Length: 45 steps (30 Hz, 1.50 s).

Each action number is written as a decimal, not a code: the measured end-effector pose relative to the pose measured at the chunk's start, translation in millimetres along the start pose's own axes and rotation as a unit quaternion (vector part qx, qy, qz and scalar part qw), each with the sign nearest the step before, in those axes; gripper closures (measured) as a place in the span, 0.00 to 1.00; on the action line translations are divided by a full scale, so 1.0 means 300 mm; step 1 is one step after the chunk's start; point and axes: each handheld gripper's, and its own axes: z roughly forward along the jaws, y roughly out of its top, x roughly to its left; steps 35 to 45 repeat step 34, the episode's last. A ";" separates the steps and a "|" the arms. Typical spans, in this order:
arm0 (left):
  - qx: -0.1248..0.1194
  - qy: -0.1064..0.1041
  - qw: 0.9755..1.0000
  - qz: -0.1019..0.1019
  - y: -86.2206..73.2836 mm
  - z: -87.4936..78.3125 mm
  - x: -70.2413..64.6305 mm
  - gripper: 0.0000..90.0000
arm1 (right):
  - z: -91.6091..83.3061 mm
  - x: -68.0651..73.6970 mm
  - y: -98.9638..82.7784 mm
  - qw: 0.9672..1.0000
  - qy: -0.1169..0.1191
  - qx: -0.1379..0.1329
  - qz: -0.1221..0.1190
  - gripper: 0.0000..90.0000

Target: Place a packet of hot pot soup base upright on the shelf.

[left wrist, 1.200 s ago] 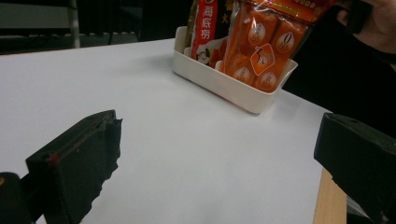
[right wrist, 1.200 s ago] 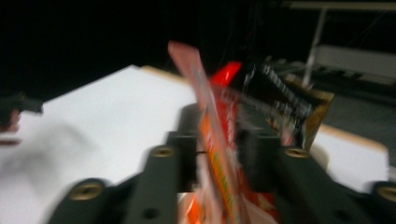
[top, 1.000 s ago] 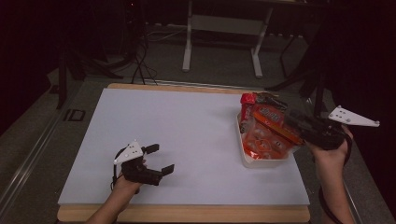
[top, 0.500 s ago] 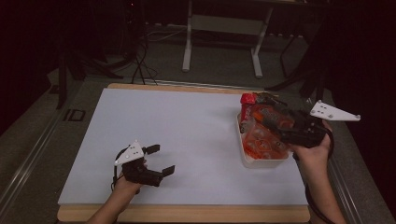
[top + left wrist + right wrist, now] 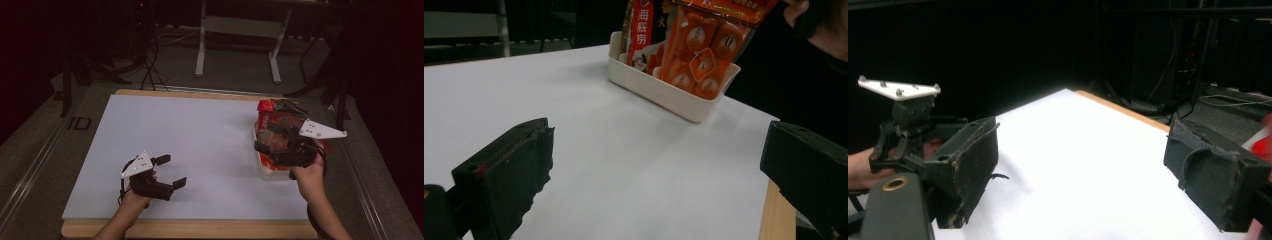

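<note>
Right gripper [image 5: 265, 150] jaws just opened wide, empty, over white plastic tray [image 5: 659, 90] of orange snack packets [image 5: 696, 55]; left gripper [image 5: 172, 172] spread, empty, on white table [image 5: 200, 145]

We see a white tray [image 5: 265, 172] at the right side of the high view, on the white table top. It is long, low and open on top. Orange and red snack packs [image 5: 280, 125] stand up in it, leaning on each other. In the left gripper view the tray [image 5: 659, 90] sits at the top middle, with the shiny packs [image 5: 696, 50] sticking out above its rim.
</note>
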 end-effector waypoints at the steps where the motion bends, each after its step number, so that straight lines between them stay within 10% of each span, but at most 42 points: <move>1: 0.000 -0.001 1.000 0.000 0.000 0.000 0.000 0.01 | 0.012 0.004 -0.014 1.000 0.002 0.007 0.000 0.16; 26: 0.002 -0.002 1.000 0.009 -0.002 -0.003 -0.010 0.01 | 0.076 0.066 -0.307 0.996 0.036 0.082 0.007 0.16; 45: -0.001 -0.001 1.000 0.013 0.001 -0.005 -0.014 0.01 | 0.074 0.050 -0.324 0.996 0.032 0.087 0.015 0.16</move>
